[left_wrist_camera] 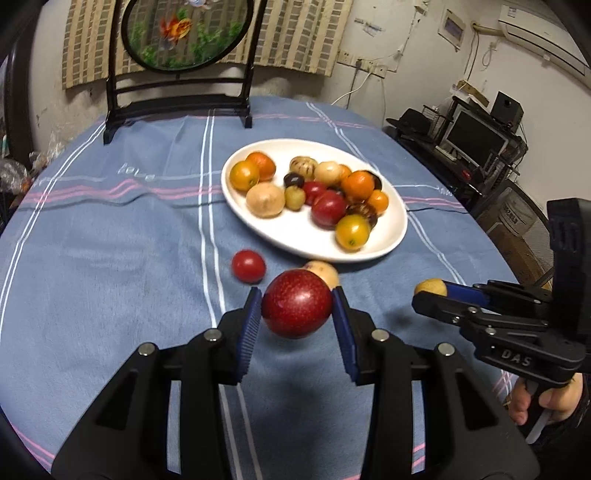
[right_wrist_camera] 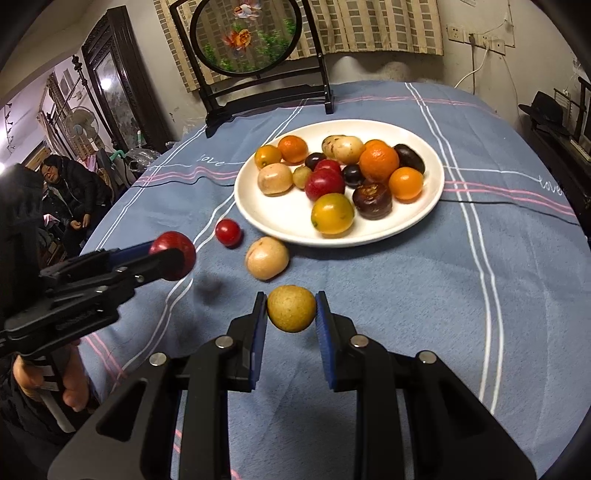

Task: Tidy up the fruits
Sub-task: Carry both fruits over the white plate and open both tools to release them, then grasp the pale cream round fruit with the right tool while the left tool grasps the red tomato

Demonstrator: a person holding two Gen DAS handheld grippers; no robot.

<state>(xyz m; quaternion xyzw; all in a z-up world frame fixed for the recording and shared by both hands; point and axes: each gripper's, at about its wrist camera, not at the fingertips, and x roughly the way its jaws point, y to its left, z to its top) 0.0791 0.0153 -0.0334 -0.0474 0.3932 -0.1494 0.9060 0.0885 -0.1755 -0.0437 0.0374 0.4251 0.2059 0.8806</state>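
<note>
a tan fruit (left_wrist_camera: 325, 272) sits half hidden behind the held red plum (left_wrist_camera: 297, 303).

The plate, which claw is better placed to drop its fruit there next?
Probably the left. The left claw holds the red fruit pointed at the plate, whose near rim has bare space. The right claw, shut on the yellow fruit, has a tan fruit in its path.

We find ourselves in a lived-in home. The tabletop (right_wrist_camera: 406, 295) wears a blue striped cloth with "love" stitched into it. Behind it a round goldfish screen (right_wrist_camera: 245, 37) stands before a woven wall hanging (right_wrist_camera: 376, 29). Left of the tabletop sit a seated person (right_wrist_camera: 64, 192) and a fan (right_wrist_camera: 79, 123); right of it, a monitor (left_wrist_camera: 476, 138) below an air conditioner (left_wrist_camera: 546, 40).
</note>
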